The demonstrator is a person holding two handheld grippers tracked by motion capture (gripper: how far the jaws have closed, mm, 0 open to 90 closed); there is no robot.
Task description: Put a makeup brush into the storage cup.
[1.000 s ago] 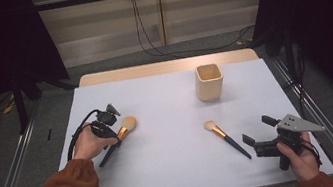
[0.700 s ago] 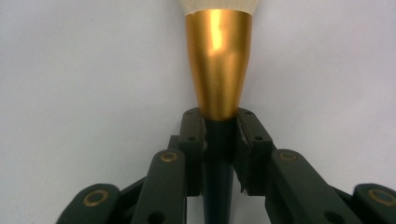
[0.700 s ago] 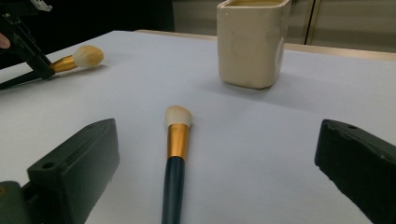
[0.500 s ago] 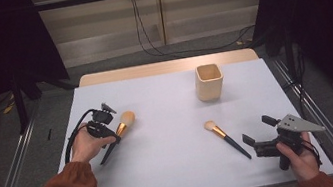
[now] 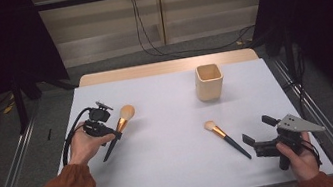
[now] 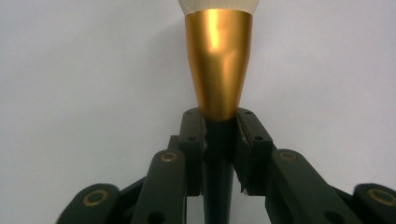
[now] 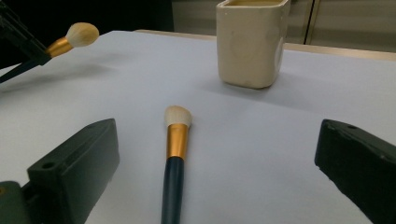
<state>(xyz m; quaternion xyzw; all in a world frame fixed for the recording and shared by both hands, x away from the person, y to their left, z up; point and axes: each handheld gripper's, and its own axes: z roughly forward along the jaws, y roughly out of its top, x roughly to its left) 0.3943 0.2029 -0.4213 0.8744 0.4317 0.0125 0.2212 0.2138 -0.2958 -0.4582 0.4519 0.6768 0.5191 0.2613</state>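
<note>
My left gripper (image 5: 111, 134) is shut on the dark handle of a makeup brush (image 5: 121, 123), just below its gold collar (image 6: 218, 60); the brush hangs above the table's left side with its pale head toward the far right. That held brush (image 7: 70, 39) appears lifted at the upper left of the right gripper view. A second brush (image 5: 224, 137) with a gold collar and dark handle lies flat at the right front. My right gripper (image 5: 257, 135) stands open just behind its handle end, jaws wide on either side of the brush (image 7: 175, 154). A cream square cup (image 5: 209, 81) stands upright at the back right.
The table (image 5: 177, 173) has a pale grey top with a wooden strip along its far edge. Metal rails run along both sides, and cables hang against the back wall. Cup (image 7: 251, 42) stands beyond the lying brush.
The left hand has lifted the held brush slightly and shifted it a little toward the far right. The right gripper and the lying brush have stayed put.
</note>
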